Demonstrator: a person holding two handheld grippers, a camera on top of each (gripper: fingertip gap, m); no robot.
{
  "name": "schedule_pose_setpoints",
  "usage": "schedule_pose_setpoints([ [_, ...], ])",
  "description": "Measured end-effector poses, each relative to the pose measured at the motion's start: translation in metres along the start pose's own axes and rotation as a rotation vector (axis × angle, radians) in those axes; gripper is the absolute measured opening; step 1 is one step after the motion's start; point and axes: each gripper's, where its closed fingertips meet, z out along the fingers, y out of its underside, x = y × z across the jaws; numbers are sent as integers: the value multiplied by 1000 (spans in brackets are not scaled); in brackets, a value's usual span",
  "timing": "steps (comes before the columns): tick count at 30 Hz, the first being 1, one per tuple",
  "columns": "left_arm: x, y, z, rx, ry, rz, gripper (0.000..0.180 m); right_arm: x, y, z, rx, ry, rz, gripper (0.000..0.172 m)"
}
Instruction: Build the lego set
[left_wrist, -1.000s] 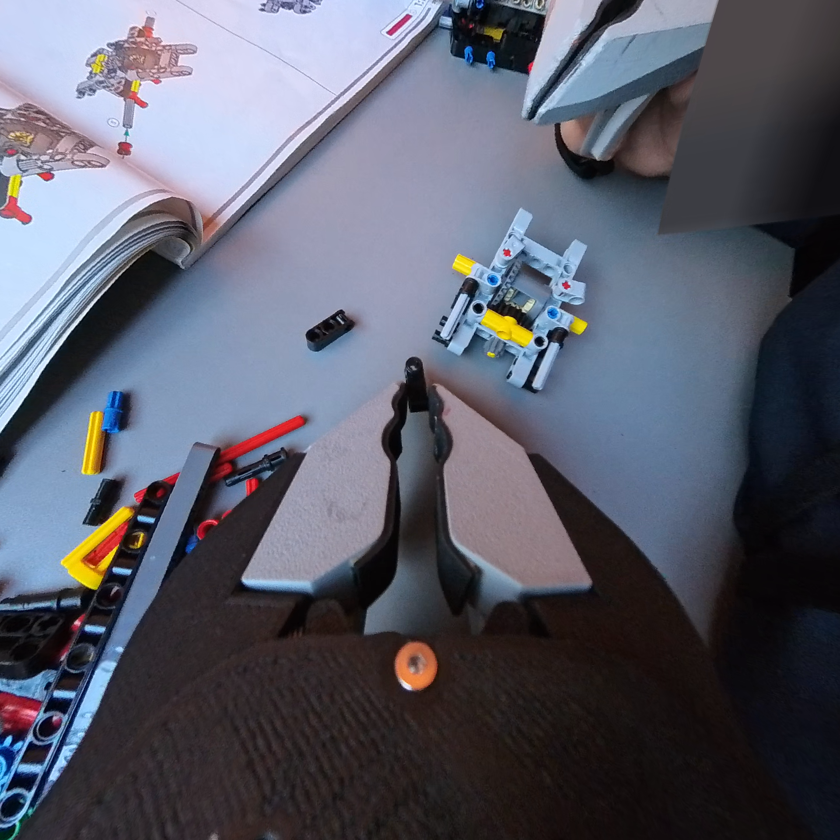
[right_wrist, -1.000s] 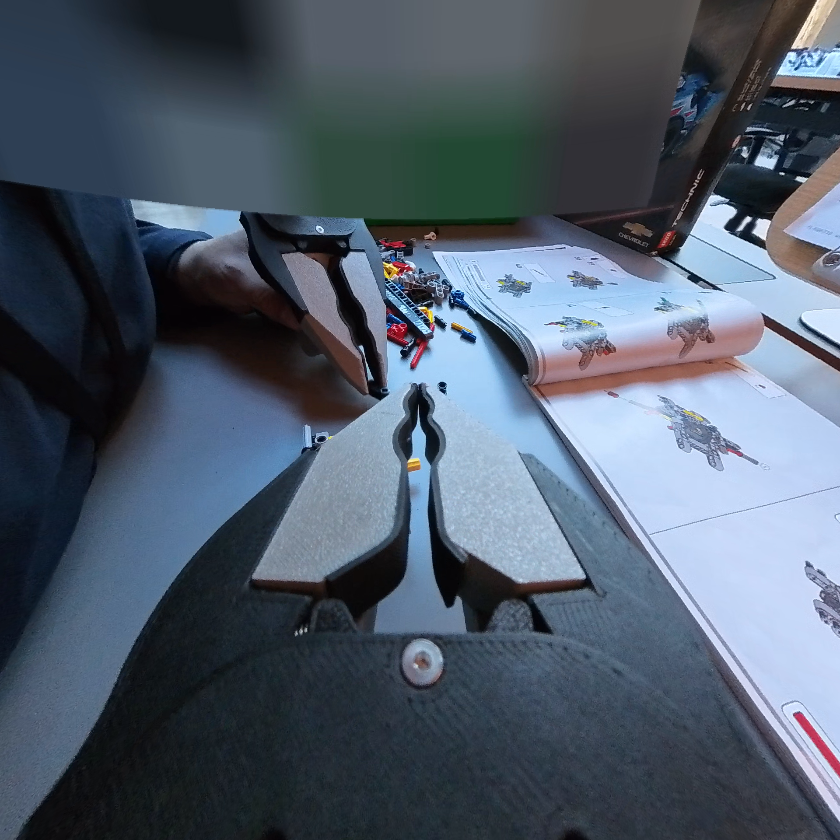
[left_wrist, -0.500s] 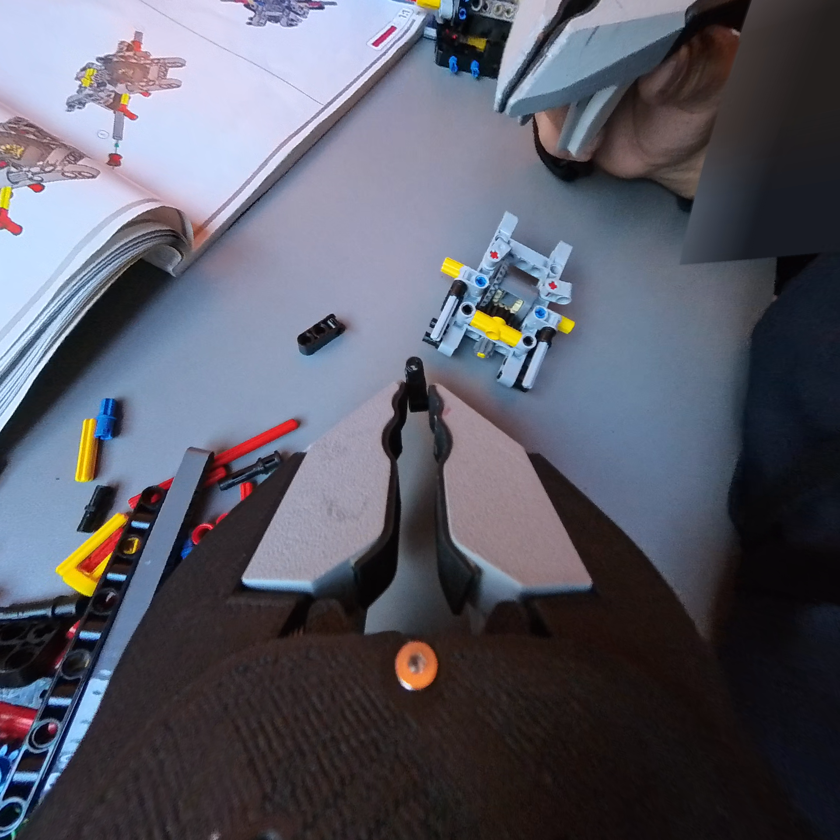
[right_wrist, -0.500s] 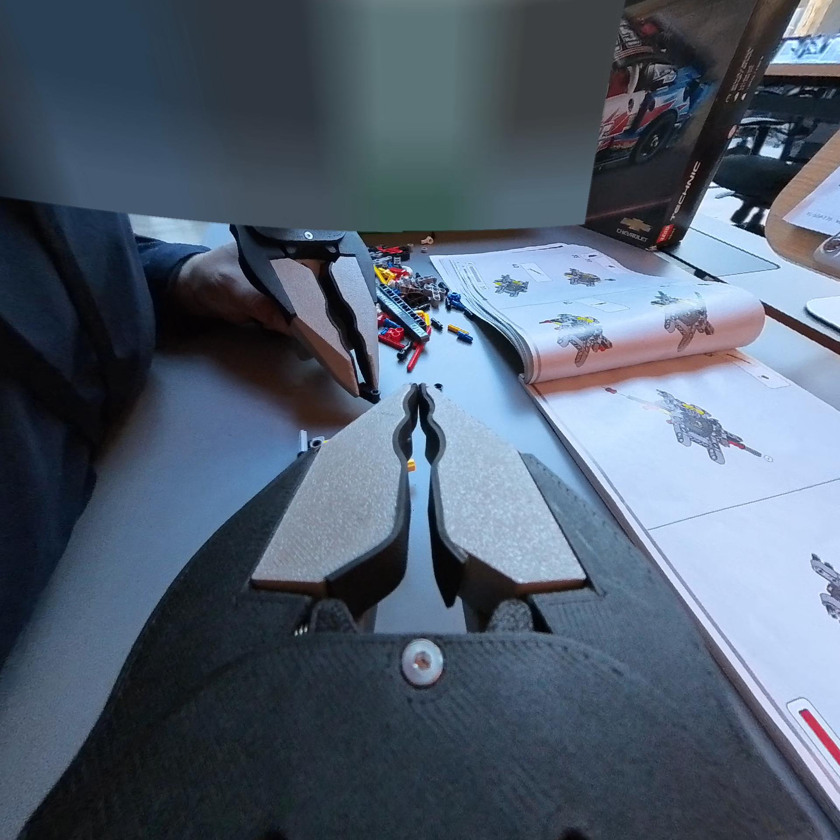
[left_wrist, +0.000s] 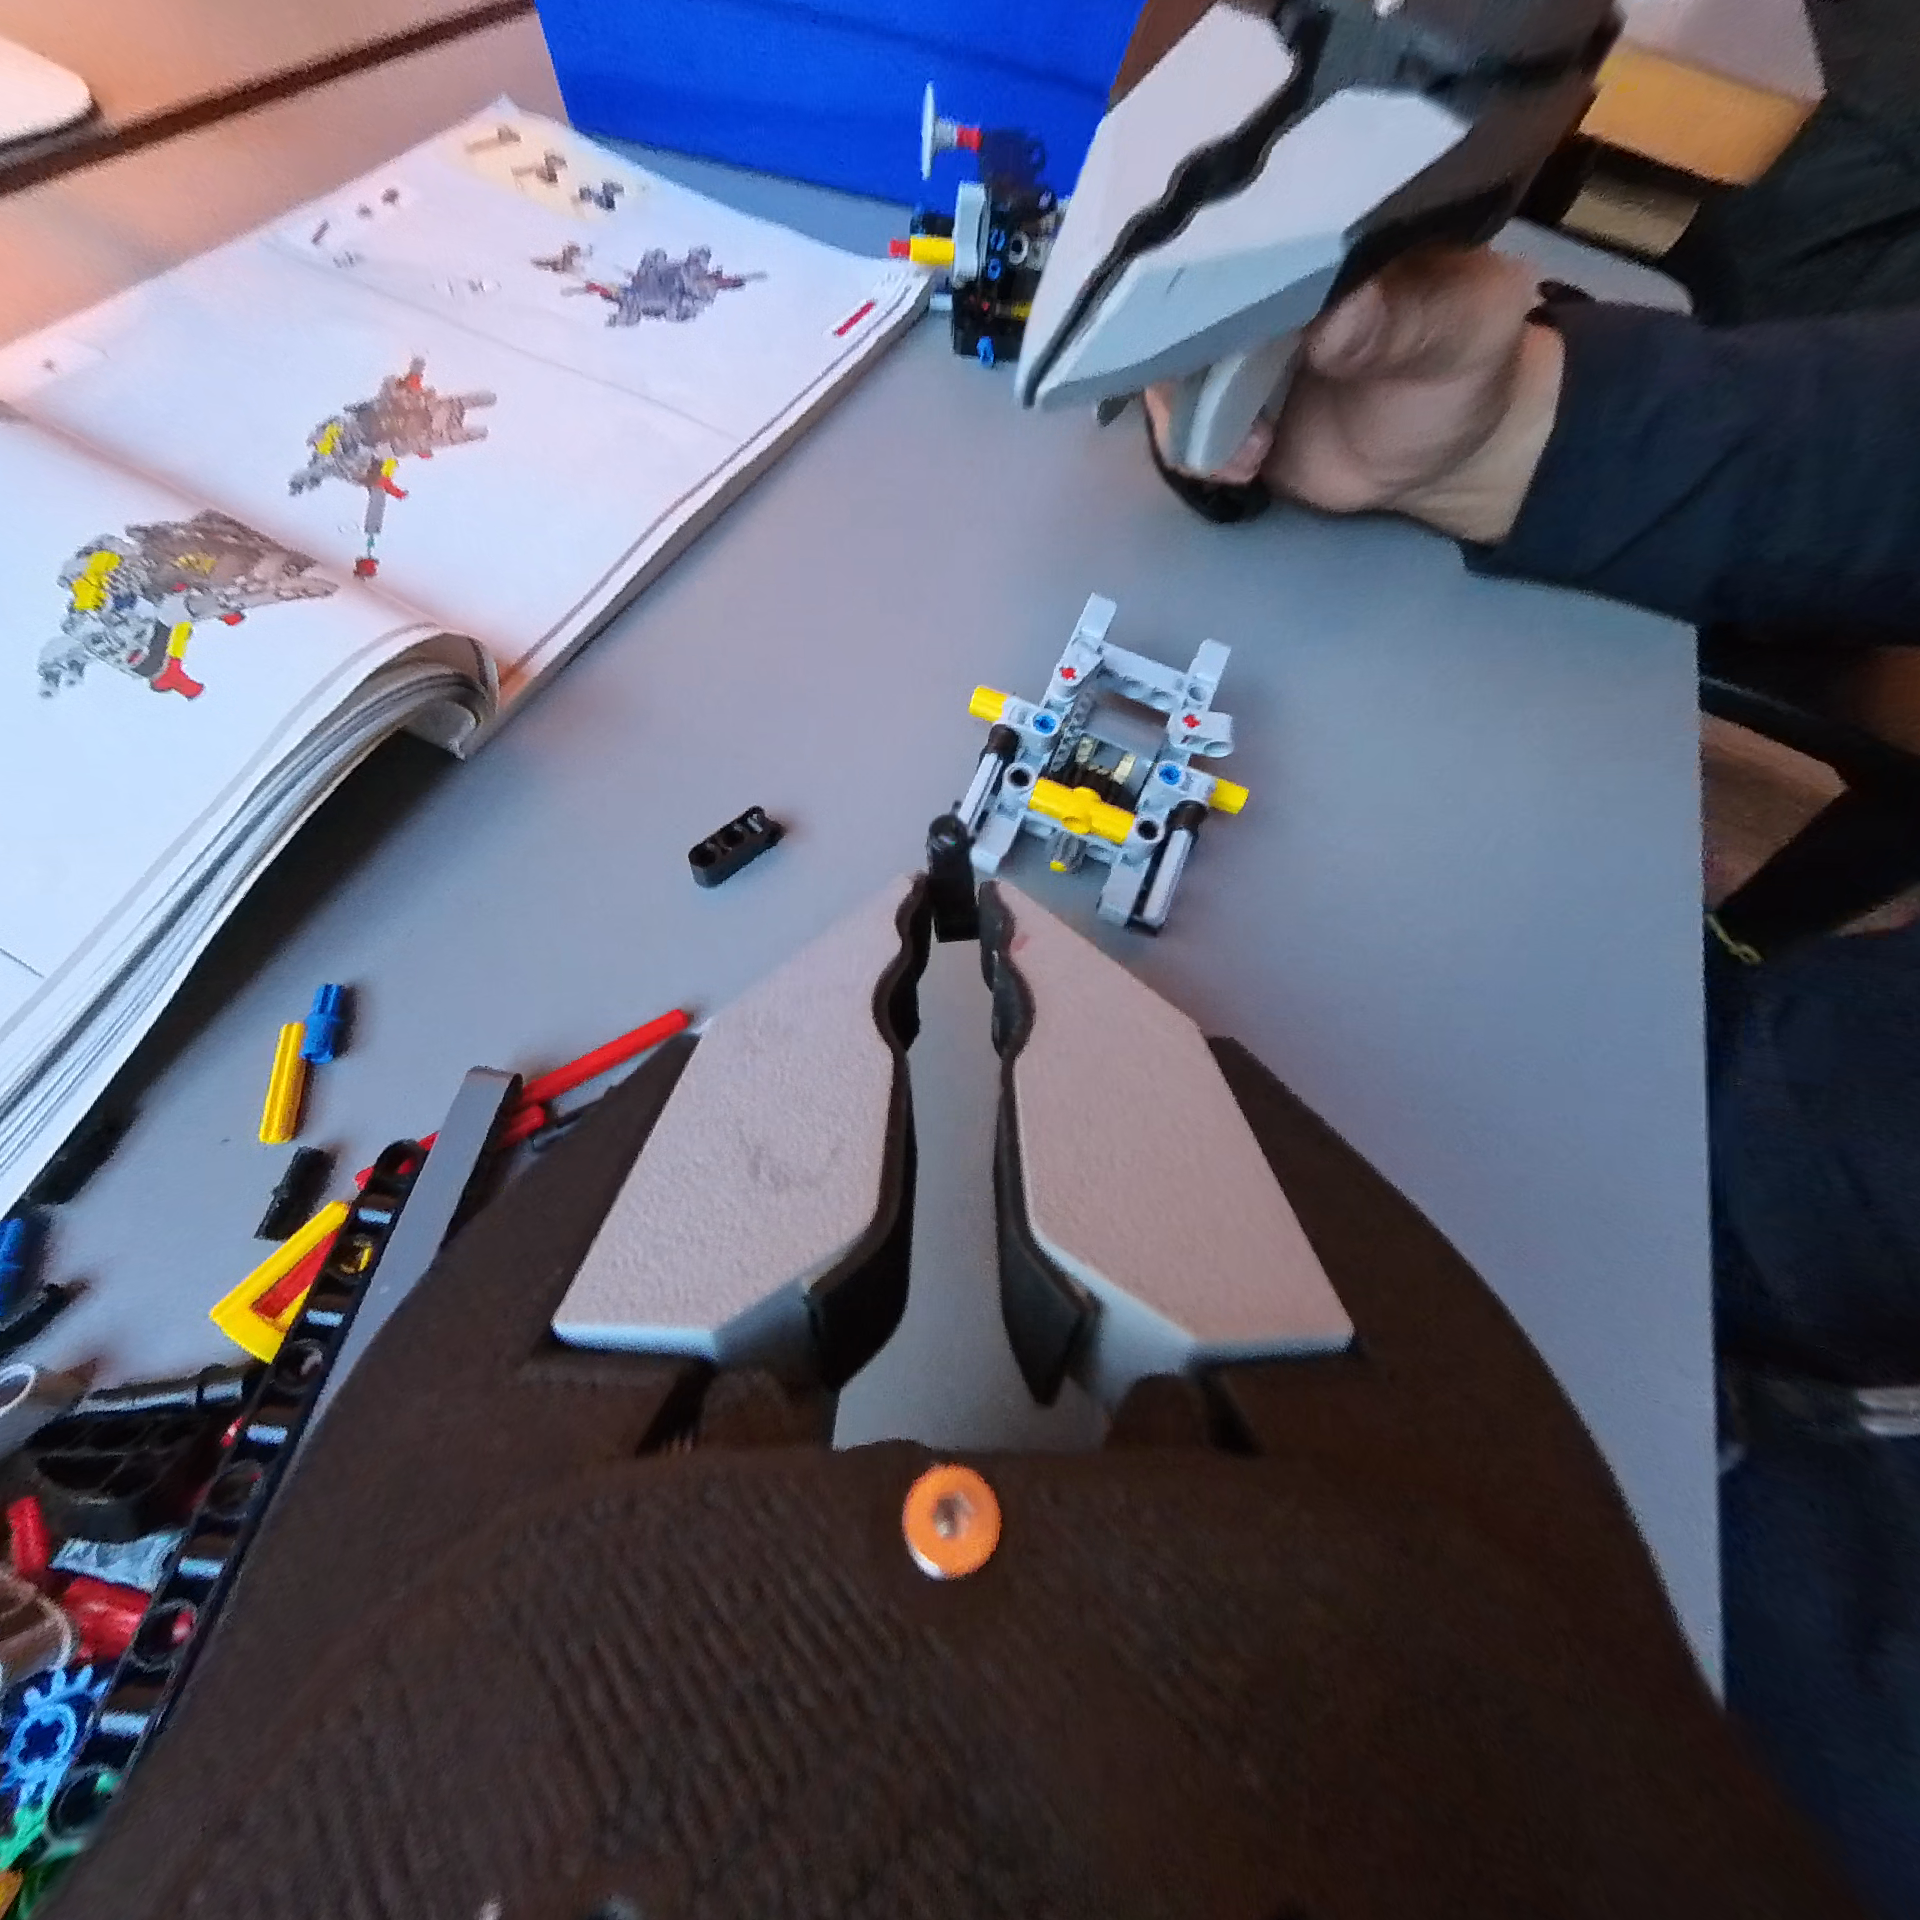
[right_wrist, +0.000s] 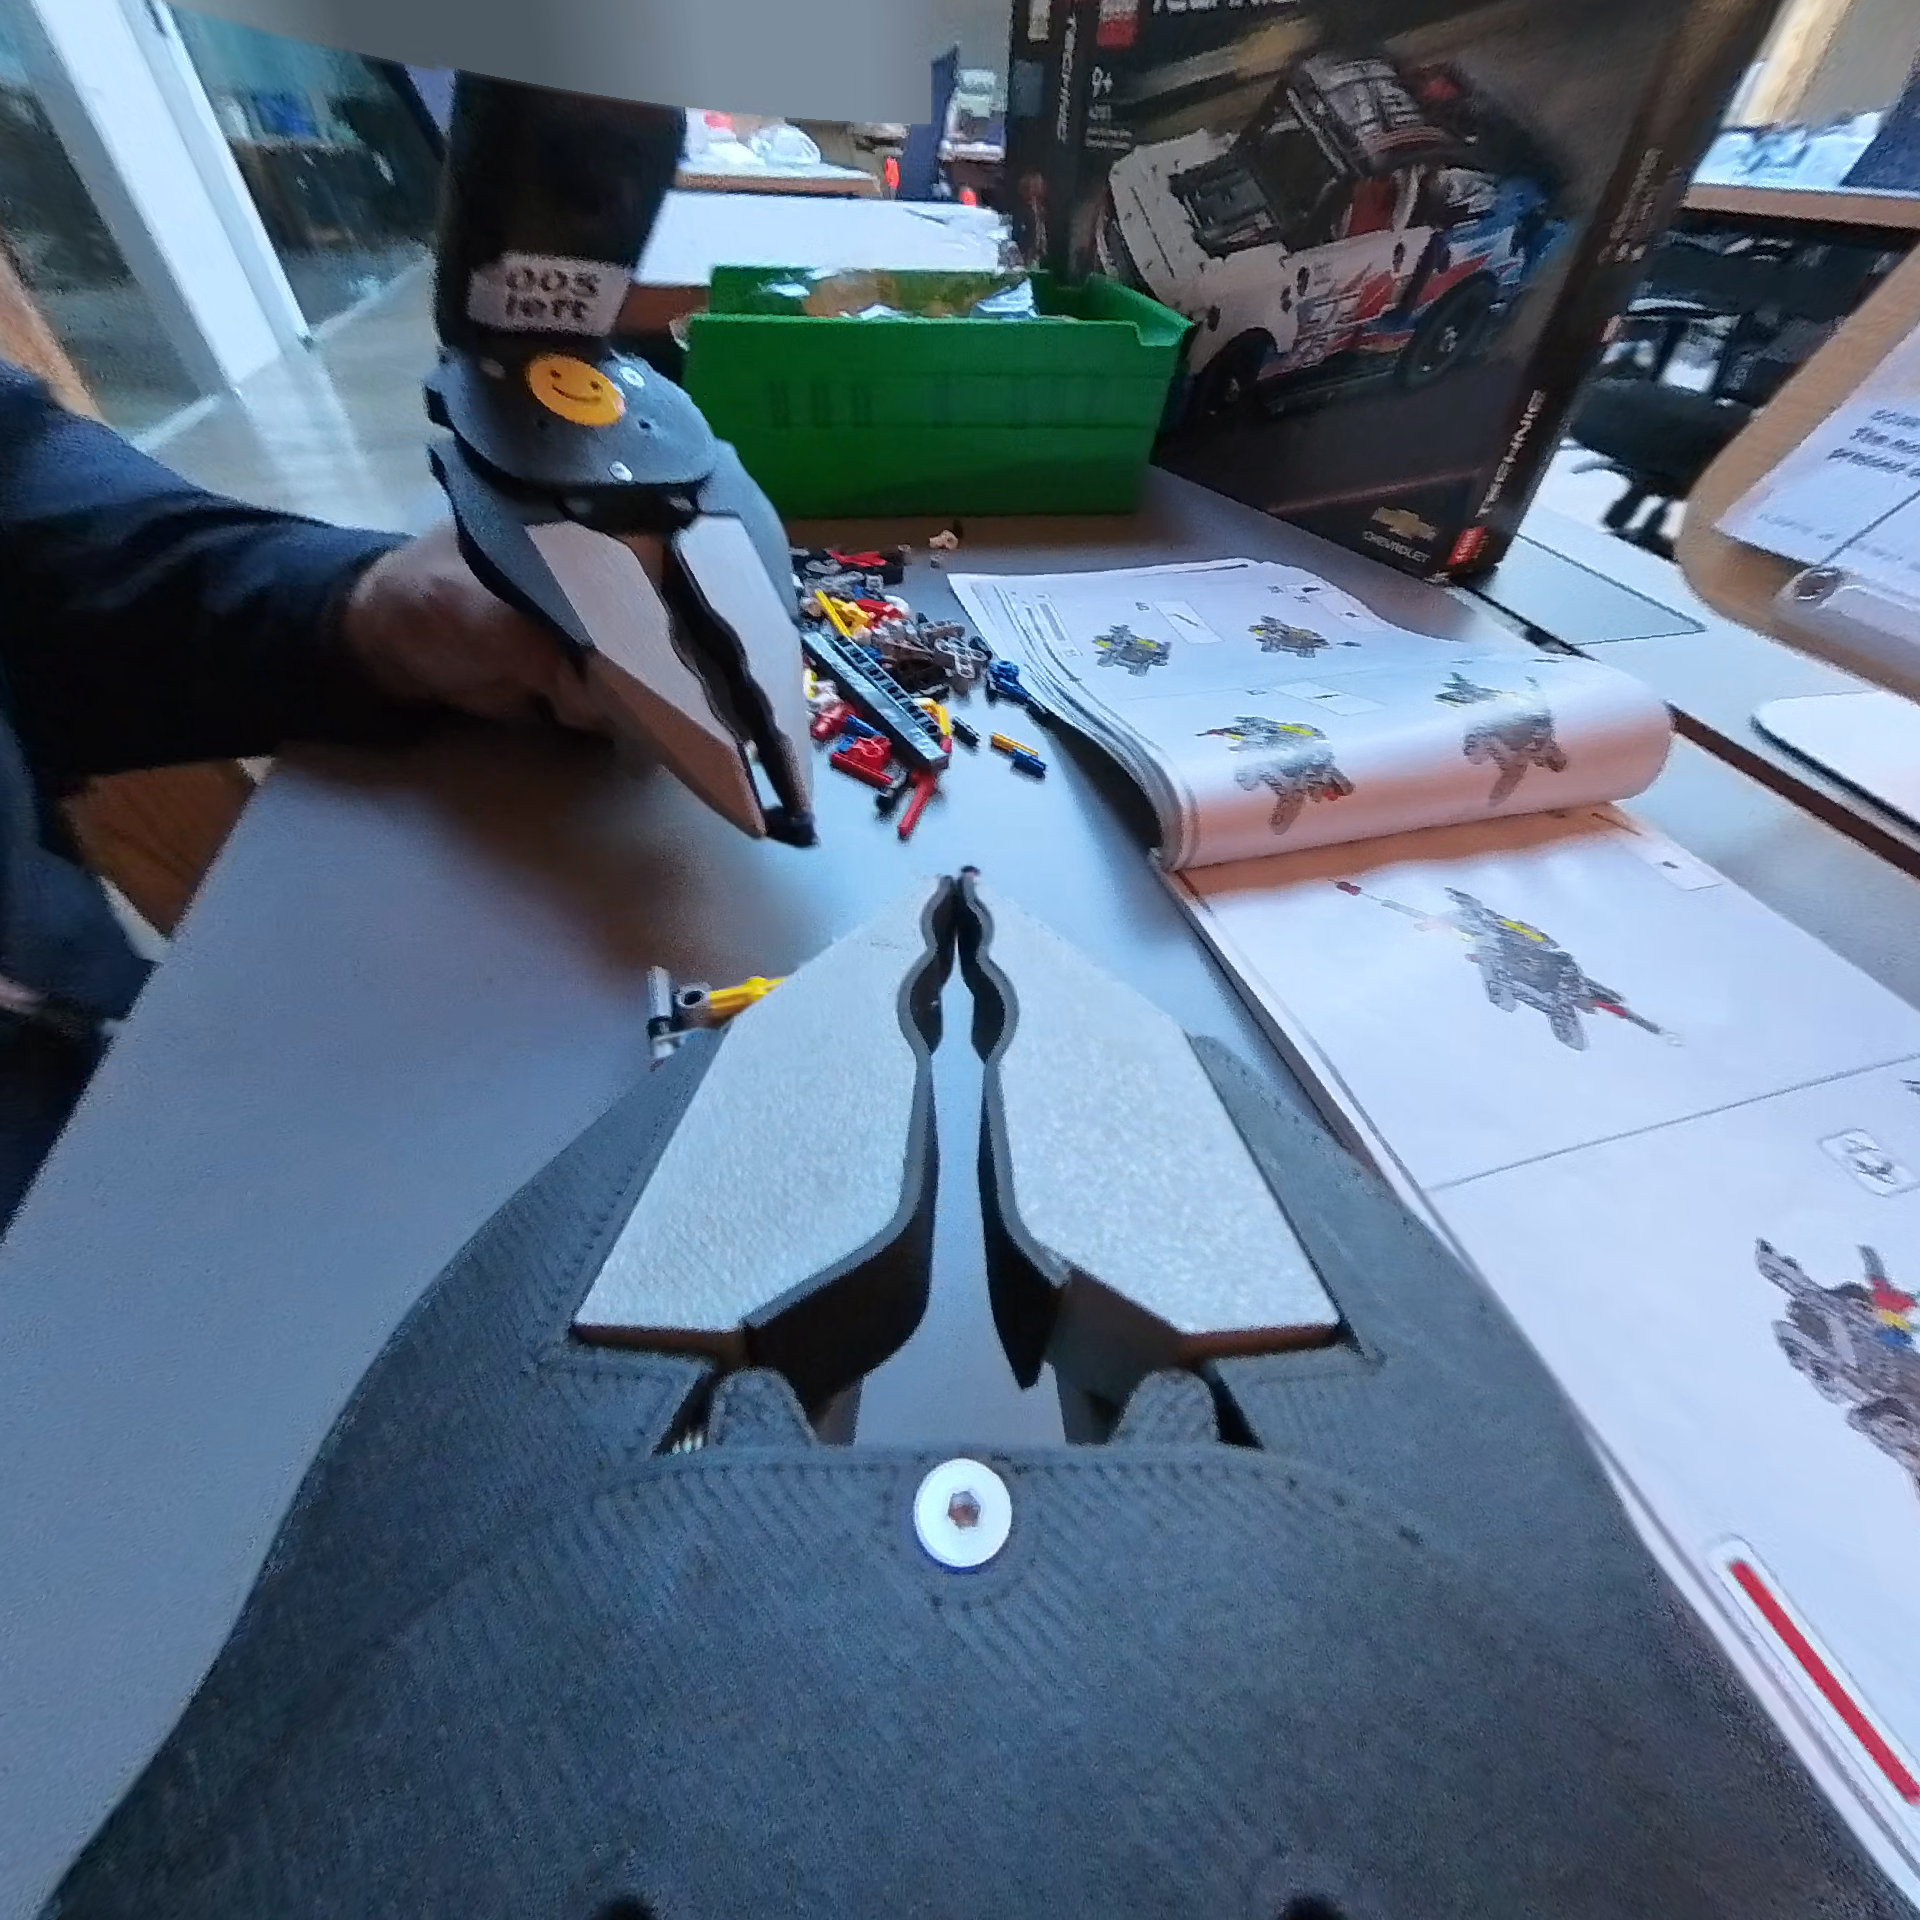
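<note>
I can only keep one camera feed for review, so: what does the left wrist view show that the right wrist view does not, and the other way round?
Only the left wrist view: the whole grey and yellow brick assembly, a loose black beam, and the black pin clamped in the left gripper. Only the right wrist view: the green bin, the model car box, and the right gripper closed on nothing visible. Both: the open instruction booklet, the loose parts pile.

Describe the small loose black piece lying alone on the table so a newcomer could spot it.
Start at the open instruction booklet on the grey table. Between its curled page edge and the grey-and-yellow assembly lies a short black beam with a row of holes, lying apart from the colourful parts pile.
</note>
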Motion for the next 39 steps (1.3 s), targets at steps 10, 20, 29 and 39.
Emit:
schedule_pose_setpoints([
  [10,30,-28,-9,202,-34,268,6,5,-14,-31,98,242,1,0],
  [20,50,-26,-2,196,-49,430,6,-21,-12,-43,115,271,17,0],
  [29,60,-24,0,194,-3,463,6,-38,-1,-27,29,212,-38,0],
  [39,63,-18,6,153,1,499,6,-45,5,-19,-37,188,-111,0],
])
